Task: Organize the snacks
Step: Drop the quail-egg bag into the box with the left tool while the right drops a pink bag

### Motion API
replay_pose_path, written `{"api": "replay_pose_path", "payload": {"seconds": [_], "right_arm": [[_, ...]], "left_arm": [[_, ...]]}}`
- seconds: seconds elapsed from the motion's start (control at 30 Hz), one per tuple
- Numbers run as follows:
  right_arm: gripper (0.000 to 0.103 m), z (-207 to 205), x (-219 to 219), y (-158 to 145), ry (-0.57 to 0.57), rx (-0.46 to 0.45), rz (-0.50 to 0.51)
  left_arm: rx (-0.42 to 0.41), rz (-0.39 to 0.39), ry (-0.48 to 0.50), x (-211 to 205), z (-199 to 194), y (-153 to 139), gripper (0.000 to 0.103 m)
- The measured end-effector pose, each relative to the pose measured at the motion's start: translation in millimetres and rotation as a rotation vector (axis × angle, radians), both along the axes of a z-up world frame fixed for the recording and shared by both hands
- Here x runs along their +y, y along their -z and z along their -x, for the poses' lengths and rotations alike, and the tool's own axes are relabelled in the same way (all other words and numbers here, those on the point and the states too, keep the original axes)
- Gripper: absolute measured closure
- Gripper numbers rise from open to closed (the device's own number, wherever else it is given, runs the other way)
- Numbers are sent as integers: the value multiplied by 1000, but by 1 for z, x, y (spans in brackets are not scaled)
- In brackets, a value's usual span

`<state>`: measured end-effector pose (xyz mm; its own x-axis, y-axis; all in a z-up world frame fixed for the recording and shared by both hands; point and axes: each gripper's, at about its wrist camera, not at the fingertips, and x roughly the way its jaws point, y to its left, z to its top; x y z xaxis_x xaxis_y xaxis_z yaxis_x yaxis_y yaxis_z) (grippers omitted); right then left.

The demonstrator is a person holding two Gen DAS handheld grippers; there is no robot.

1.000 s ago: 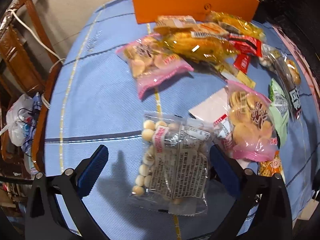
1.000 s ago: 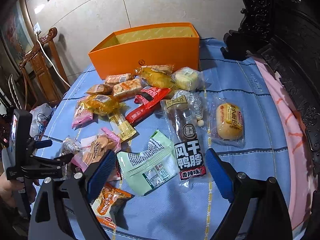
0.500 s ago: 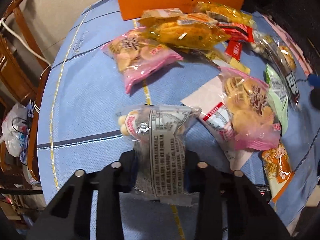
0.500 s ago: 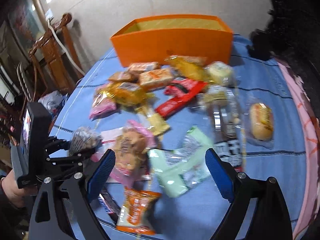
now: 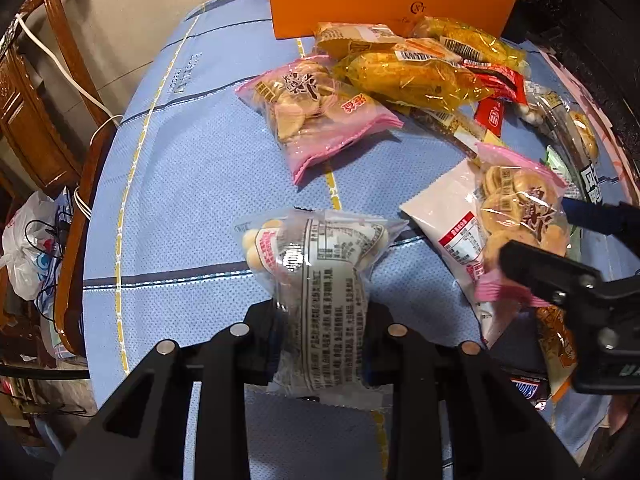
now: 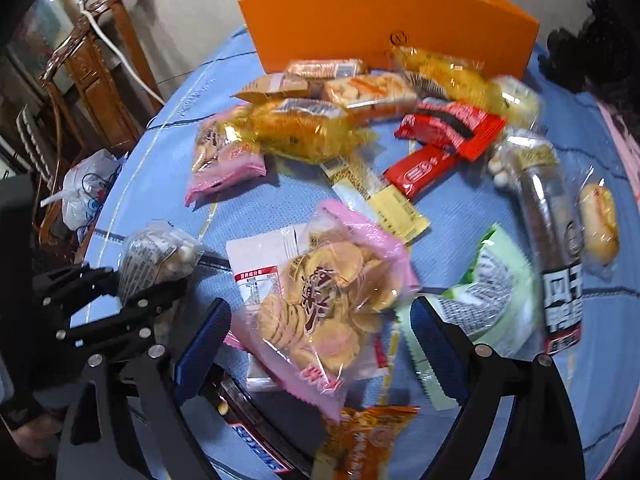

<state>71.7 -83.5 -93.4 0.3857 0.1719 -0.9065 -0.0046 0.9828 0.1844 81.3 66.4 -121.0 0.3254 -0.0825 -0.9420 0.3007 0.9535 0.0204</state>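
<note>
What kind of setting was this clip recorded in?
Most likely a home dining room: a round table under a blue cloth, carved wooden chairs, and assorted snack packets spread before an orange box.

light: my views dim indoors | glare: on clear snack bag (image 5: 320, 276) | blur: my right view smeared | edges: fisheye-bent, dark corners

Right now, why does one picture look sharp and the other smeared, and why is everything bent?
Left wrist view: sharp, with glare on the clear snack bag that the left gripper clamps. Right wrist view: motion blur smears the red wrappers and far packets; the pink cracker bag between the open right gripper fingers stays clearer. Both views: fisheye lenses curve the orange box and table edges.
</note>
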Motion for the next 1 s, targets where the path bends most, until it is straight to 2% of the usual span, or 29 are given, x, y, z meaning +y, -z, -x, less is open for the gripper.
{"api": "replay_pose_path", "payload": {"seconds": [0.1, 0.13, 0.17, 0.2, 0.23, 0.3, 0.67, 0.87, 1.0], "right_arm": [[13, -7, 1, 9, 13, 40, -51], [23, -9, 0, 16, 18, 75, -100], [39, -10, -2, 20, 27, 98, -142], [44, -9, -1, 16, 16, 79, -142], [58, -8, 1, 13, 1, 68, -139], [65, -8, 2, 6, -4, 48, -137], [68, -6, -34, -42, 23, -72, -126], [69, -22, -54, -85, 25, -165, -131], [69, -50, -74, -124, 26, -238, -121]], "left_arm": [[0, 2, 4, -2, 0, -3, 75], [2, 5, 2, -1, -1, -3, 75], [3, 7, 1, -1, 0, -3, 75], [5, 10, 1, -1, 0, -2, 75], [5, 12, 1, 2, 0, -2, 75], [4, 12, 3, 2, 0, -2, 75], [-38, 25, 0, -1, -1, -20, 75], [-132, 49, 25, -14, -21, -74, 75], [-195, 67, 37, -31, -50, -112, 75]]}}
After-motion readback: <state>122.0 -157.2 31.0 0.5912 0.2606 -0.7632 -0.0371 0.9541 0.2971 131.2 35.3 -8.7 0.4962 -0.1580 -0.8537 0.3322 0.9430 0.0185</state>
